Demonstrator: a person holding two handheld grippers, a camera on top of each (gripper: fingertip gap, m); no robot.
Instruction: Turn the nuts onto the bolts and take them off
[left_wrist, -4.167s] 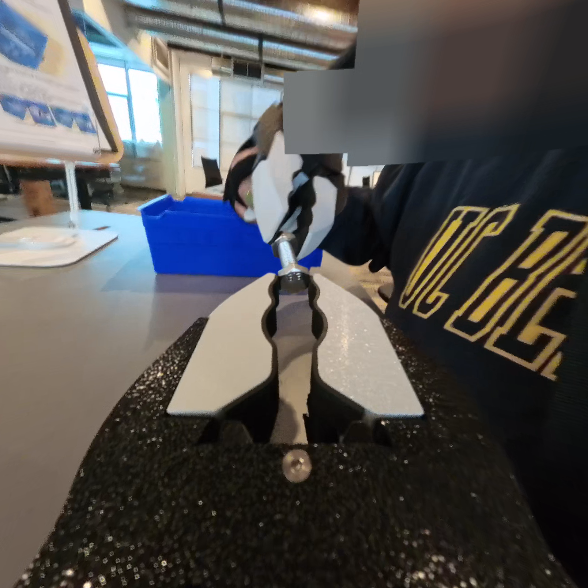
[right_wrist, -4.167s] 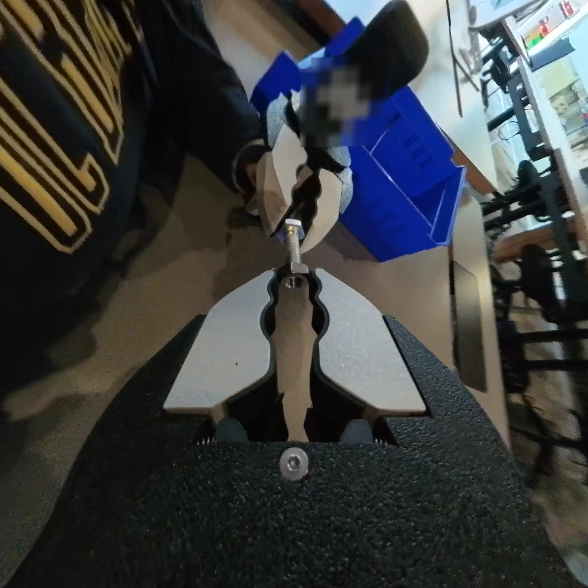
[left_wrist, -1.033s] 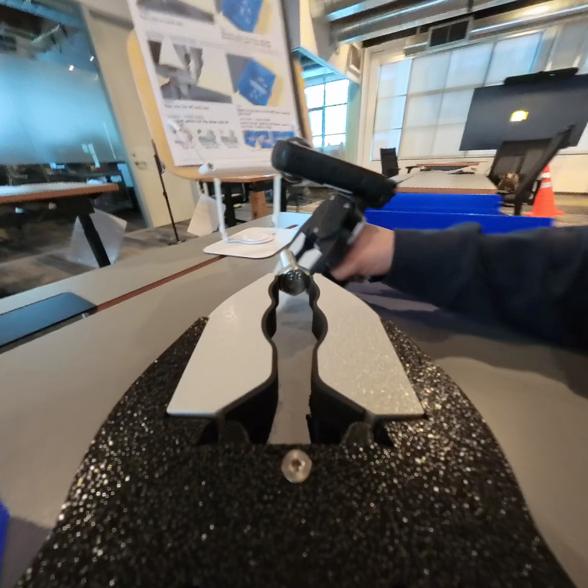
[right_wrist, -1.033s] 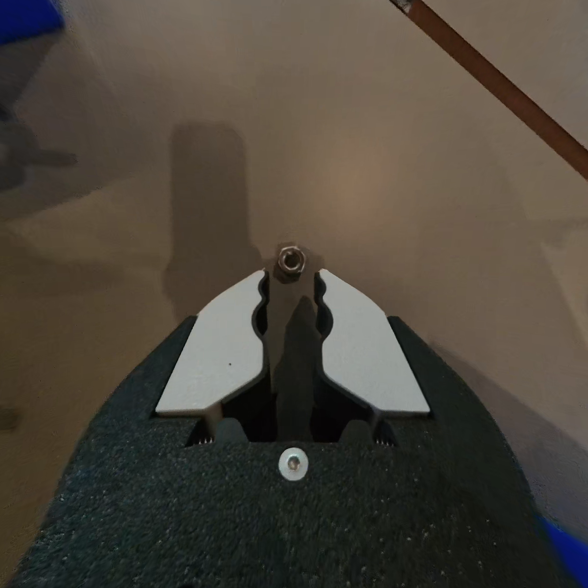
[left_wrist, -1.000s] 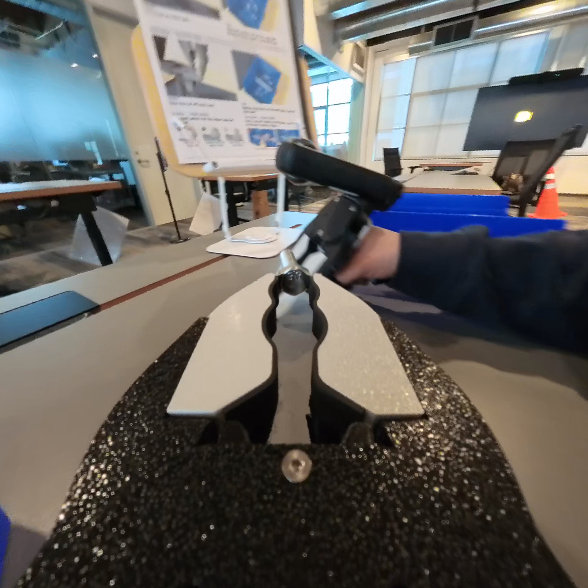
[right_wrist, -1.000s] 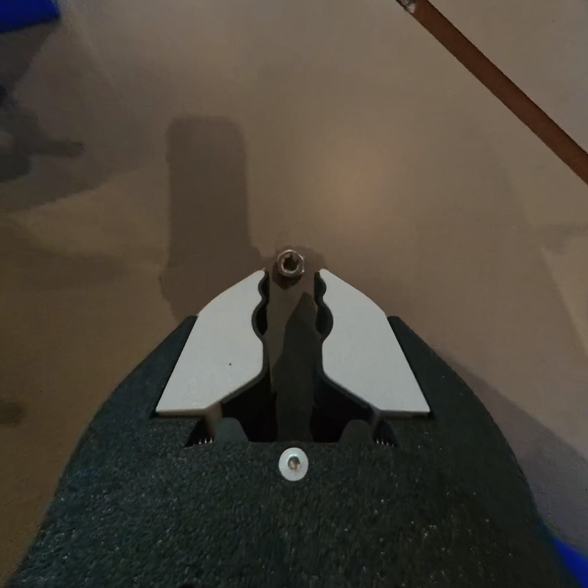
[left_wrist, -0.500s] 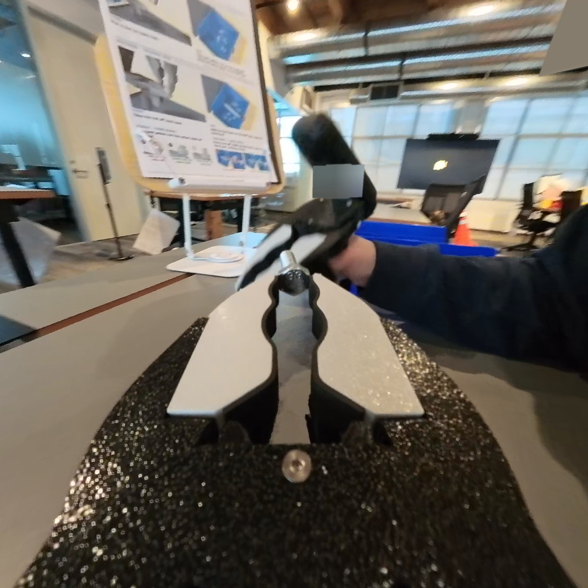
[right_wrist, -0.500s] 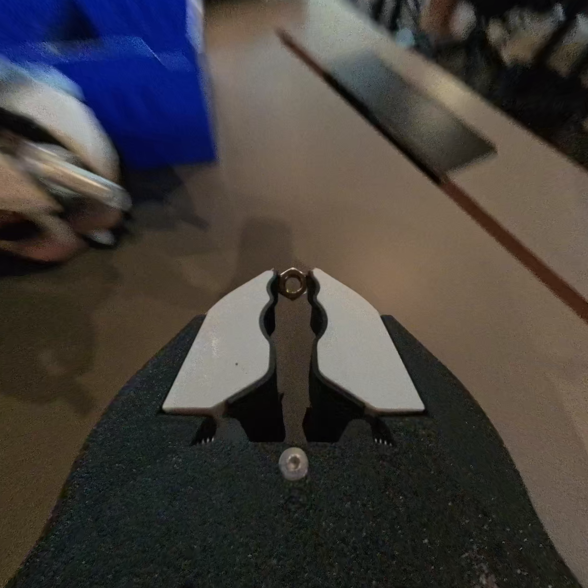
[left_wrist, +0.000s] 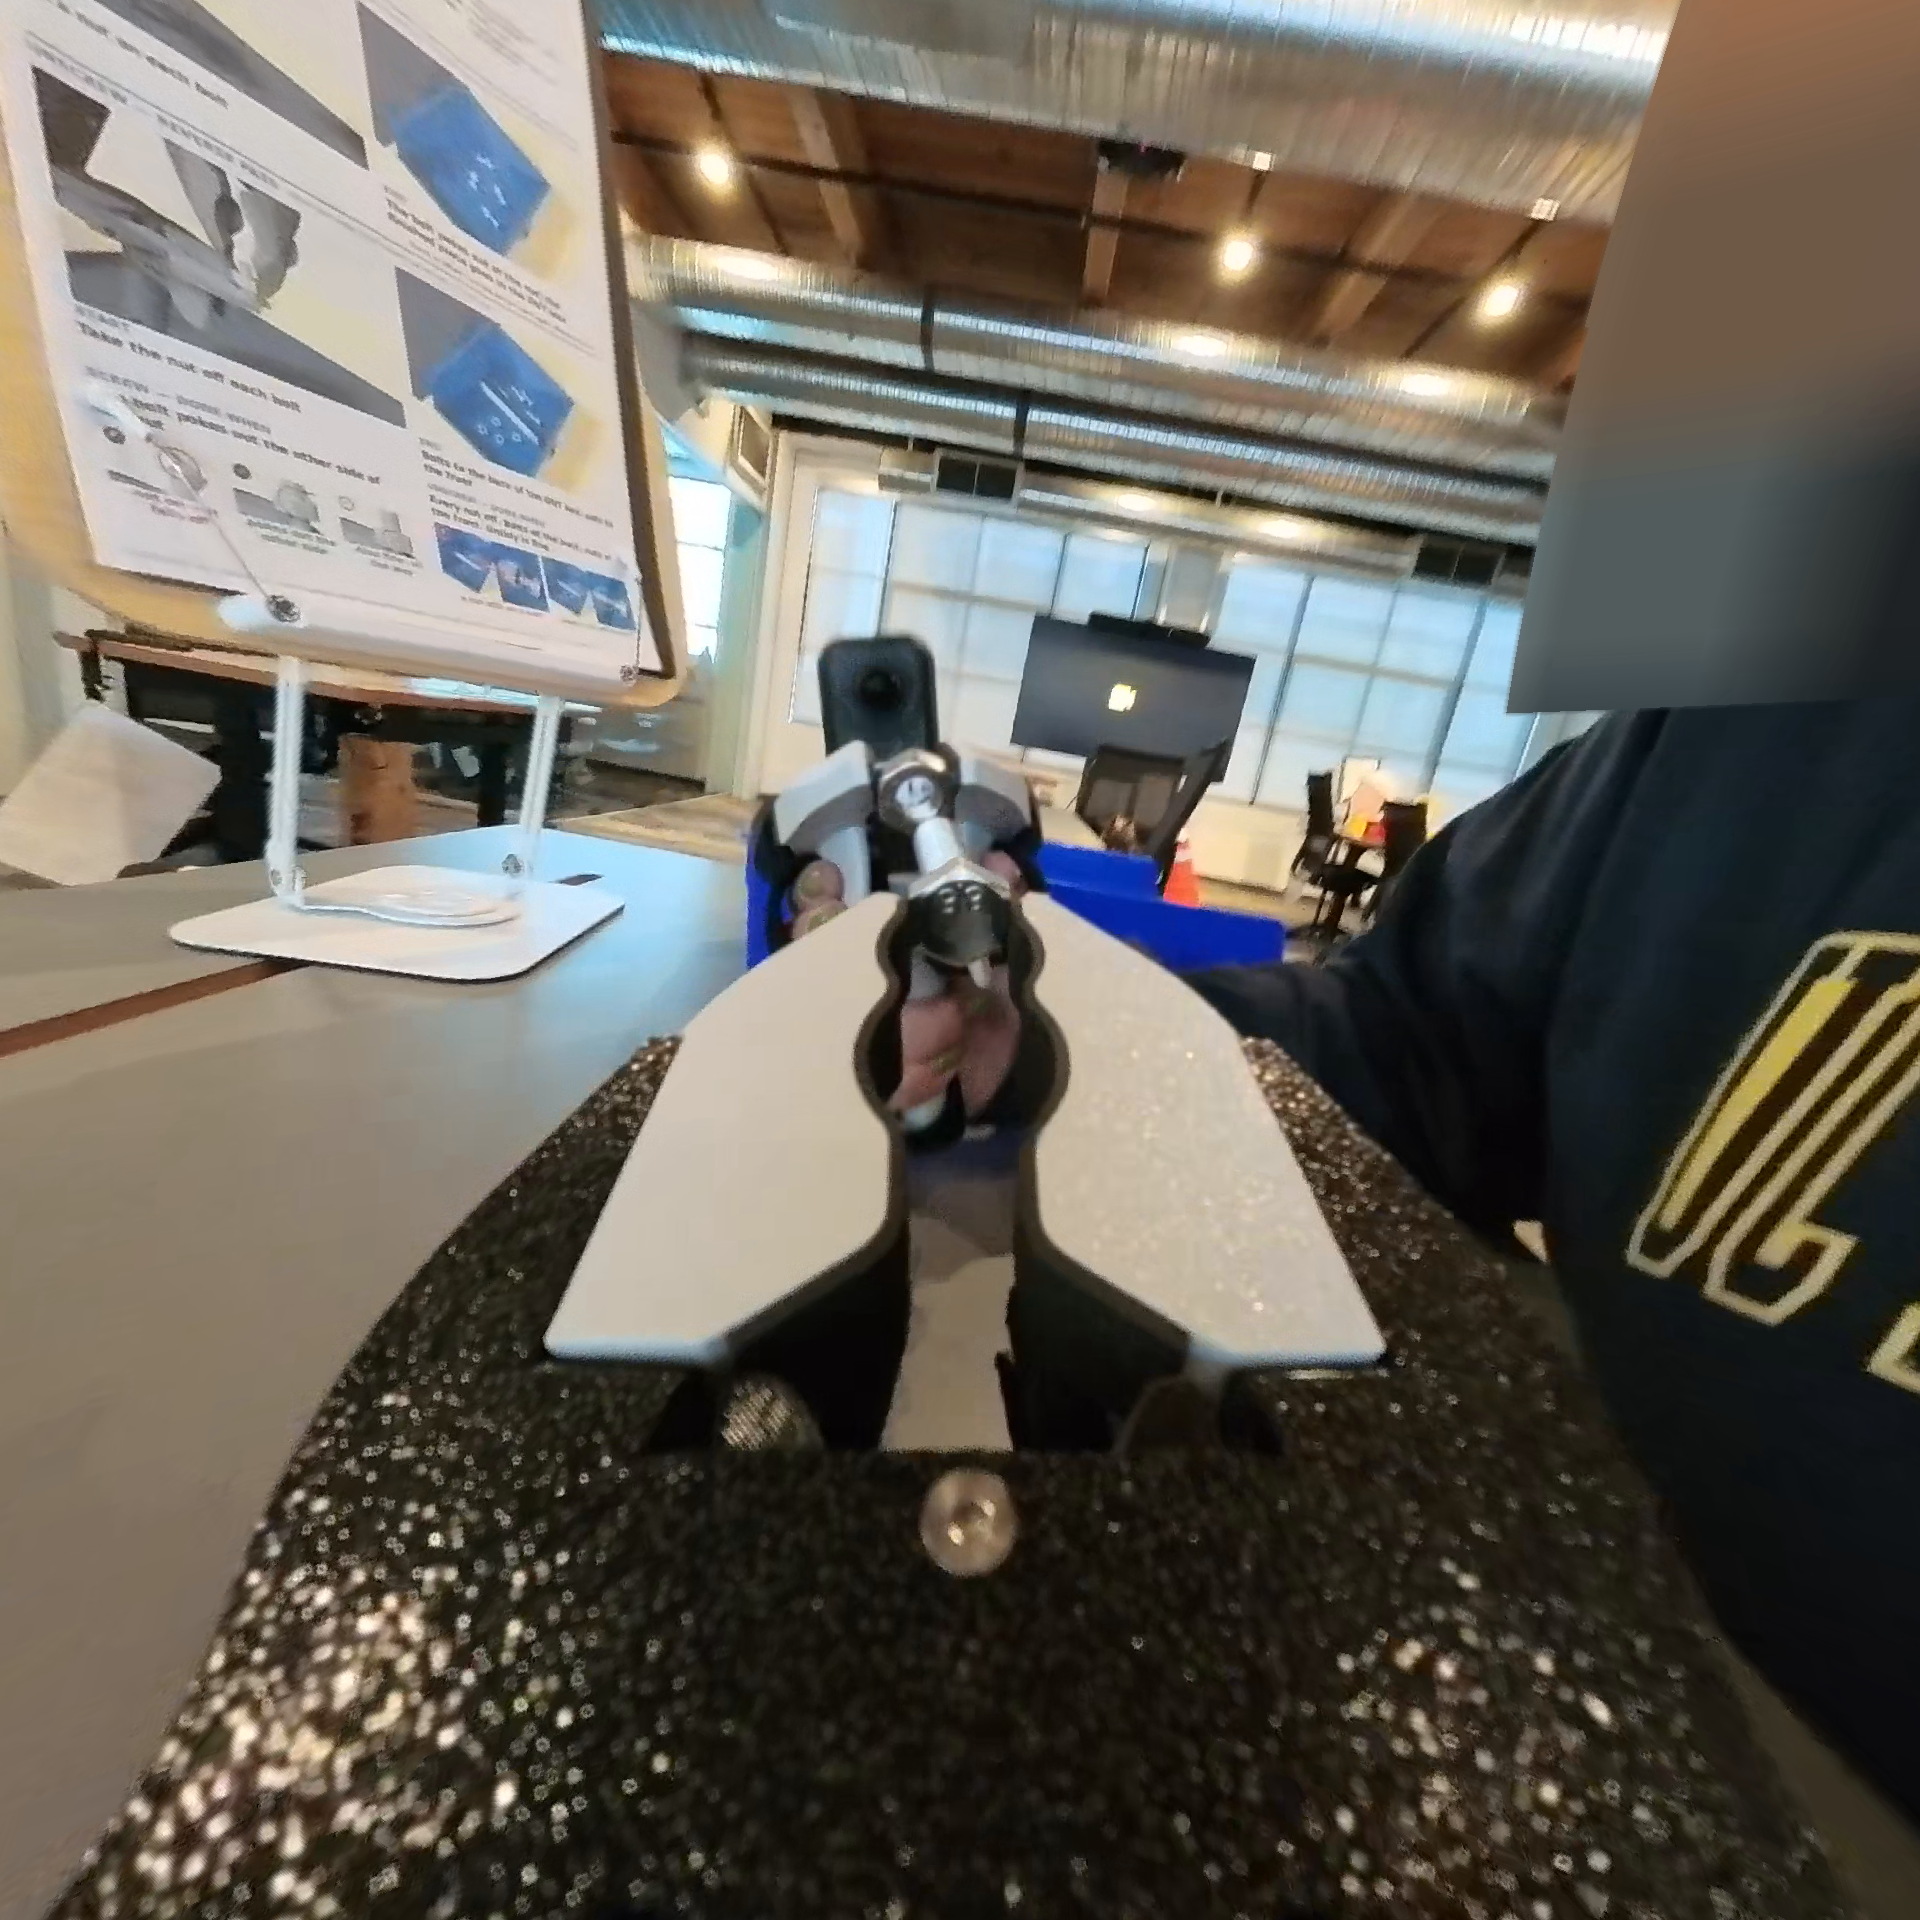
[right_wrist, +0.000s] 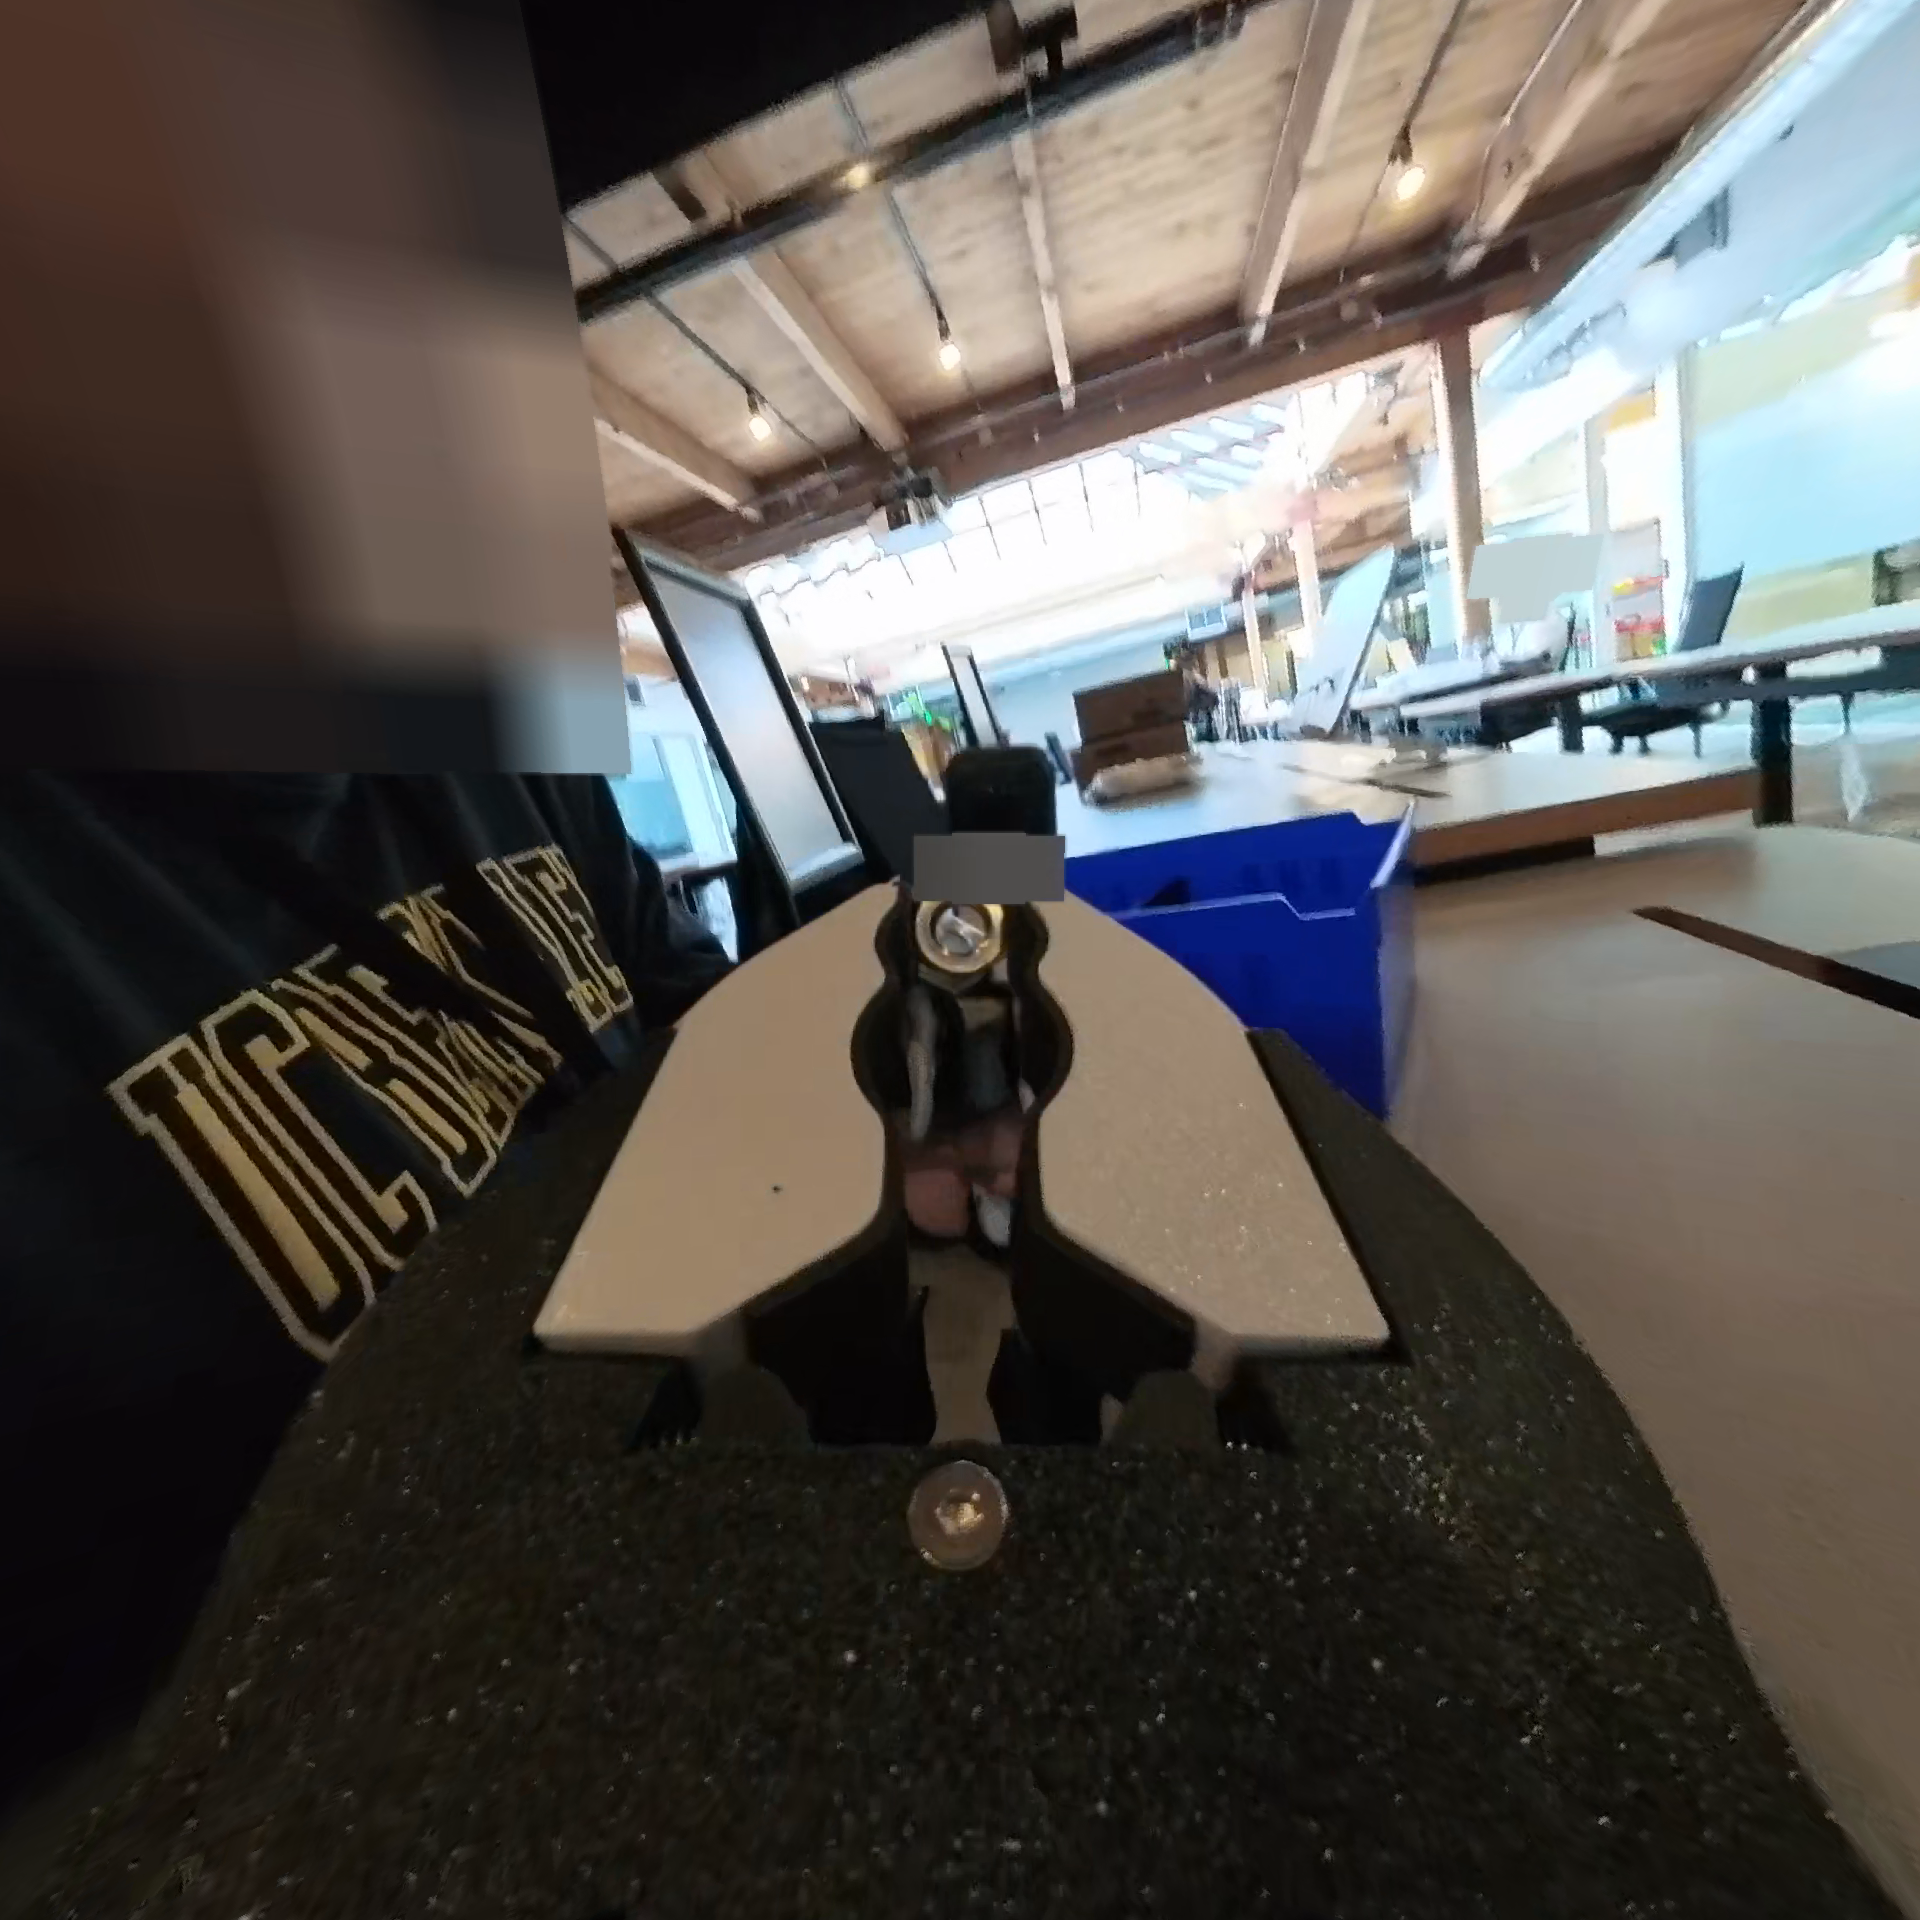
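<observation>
My left gripper (left_wrist: 956, 909) is shut on the head of a silver bolt (left_wrist: 933, 836), held in the air with the shaft pointing away from me. My right gripper (right_wrist: 958, 930) is shut on a hex nut (right_wrist: 956, 940) and faces the left gripper head-on. In the left wrist view the right gripper (left_wrist: 914, 790) holds the nut (left_wrist: 914, 777) against the bolt's threaded tip. In the right wrist view the bolt's end (right_wrist: 951, 928) shows through the nut's hole. The left gripper's body behind it is mostly hidden.
A blue bin (right_wrist: 1247, 935) stands on the grey table (left_wrist: 312, 1091) behind the grippers. A board of printed sheets on a white stand (left_wrist: 395, 914) is at the far left. The person's dark sweater (left_wrist: 1662, 1039) fills the right side. About 5 cm separates my left fingertips from my right.
Both grippers rose off the table and turned to face each other. The right gripper swung round with the nut and brought it to the bolt's tip.
</observation>
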